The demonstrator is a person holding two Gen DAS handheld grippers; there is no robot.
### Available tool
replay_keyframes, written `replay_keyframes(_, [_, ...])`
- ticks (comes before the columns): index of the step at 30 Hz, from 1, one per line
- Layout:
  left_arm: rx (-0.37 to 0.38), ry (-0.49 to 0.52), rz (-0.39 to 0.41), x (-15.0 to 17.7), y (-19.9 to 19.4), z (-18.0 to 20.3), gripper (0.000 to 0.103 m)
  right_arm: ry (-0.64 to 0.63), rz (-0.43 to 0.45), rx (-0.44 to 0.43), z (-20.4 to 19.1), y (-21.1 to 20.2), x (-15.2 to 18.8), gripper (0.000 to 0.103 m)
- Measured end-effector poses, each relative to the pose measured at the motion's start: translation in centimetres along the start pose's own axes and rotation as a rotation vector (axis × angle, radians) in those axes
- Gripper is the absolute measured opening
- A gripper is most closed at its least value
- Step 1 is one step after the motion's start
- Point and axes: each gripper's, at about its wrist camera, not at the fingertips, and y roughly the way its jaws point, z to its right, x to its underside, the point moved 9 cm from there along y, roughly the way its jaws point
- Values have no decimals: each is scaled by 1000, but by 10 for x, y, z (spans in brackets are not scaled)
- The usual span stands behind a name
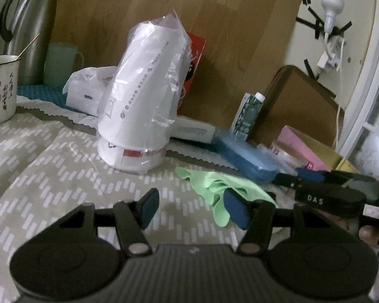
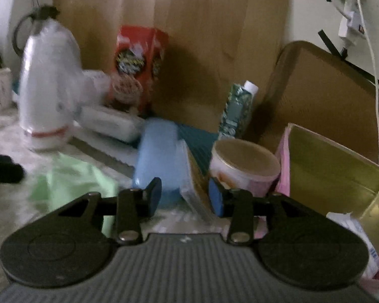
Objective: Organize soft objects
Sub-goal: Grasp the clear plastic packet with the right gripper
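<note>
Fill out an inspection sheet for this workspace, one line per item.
Surface: patterned cloth, rumpled.
Job's things: green cloth lying crumpled, not gripped.
Clutter: bagged paper cups, blue case, mug, steel flask, lidded tub, red box.
Tongs: left tongs open, empty; right tongs open, nothing pressed.
Cables: white cable down the wall.
Surroundings: wooden board leaning behind.

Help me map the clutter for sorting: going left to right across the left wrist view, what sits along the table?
Enamel mug → steel thermos → green plastic cup → wrapped paper cups → green cloth → blue case → pink box.
</note>
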Motion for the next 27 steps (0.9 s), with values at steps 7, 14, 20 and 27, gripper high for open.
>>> replay_keyframes(7, [9,1,15,0,-1,1,58,-24,-5,14,-2,2,-1,41])
replay_keyframes(14, [11,-39,23,-3,-4,-7,58,38,25,-52,-3,-17,-2,13])
replay_keyframes(20, [47,-35,4,-3,-2,-6,58,339,50,-303,20,-102,28,13])
replay_keyframes(27, [170,49,-56,12,-7,51,58,590,-6,-350,73,-160,104,18])
